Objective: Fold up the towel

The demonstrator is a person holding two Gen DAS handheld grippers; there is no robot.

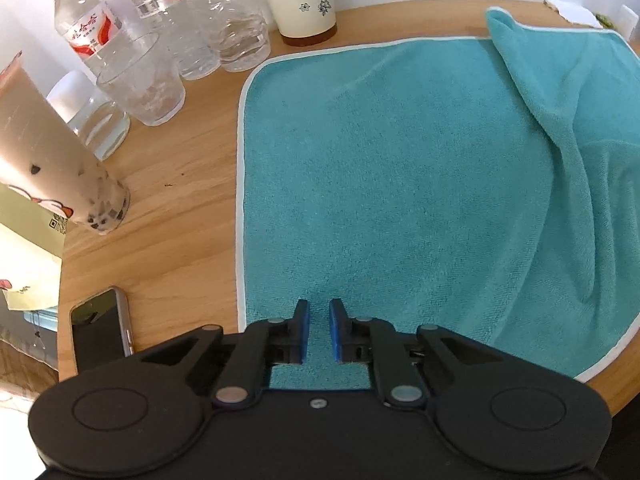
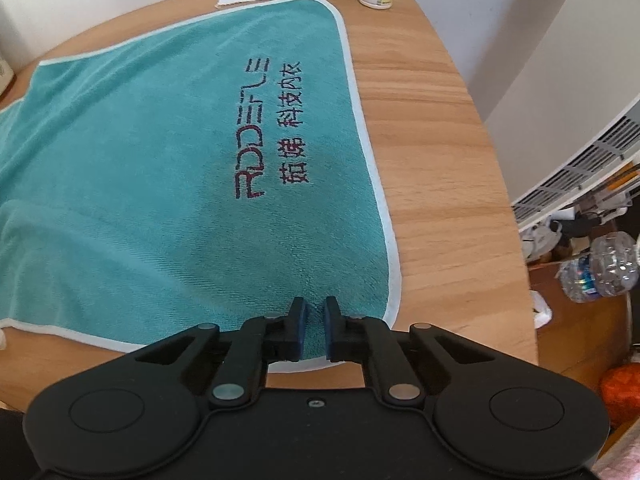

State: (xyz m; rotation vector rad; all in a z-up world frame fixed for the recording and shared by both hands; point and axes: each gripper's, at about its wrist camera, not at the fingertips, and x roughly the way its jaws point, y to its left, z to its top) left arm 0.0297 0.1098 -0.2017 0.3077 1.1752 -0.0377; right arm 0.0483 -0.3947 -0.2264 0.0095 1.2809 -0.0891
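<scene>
Left wrist view shows the teal towel [image 1: 380, 184] spread on the wooden surface [image 1: 168, 208], its white-trimmed left edge running from bottom centre up to a rounded corner at upper centre; a loose fold lies over its right side. The left hand-held gripper [image 1: 319, 330] sits at the towel's near edge, blue pads a narrow gap apart with cloth showing between them (whether they pinch it I cannot tell). Bottles [image 1: 168, 28] and cups crowd the upper left, a phone [image 1: 100, 328] lies lower left. In the right wrist view the lettering runs away from the right hand-held gripper [image 2: 315, 330], likewise narrowly parted over the towel's near right corner; bare wood lies right.
</scene>
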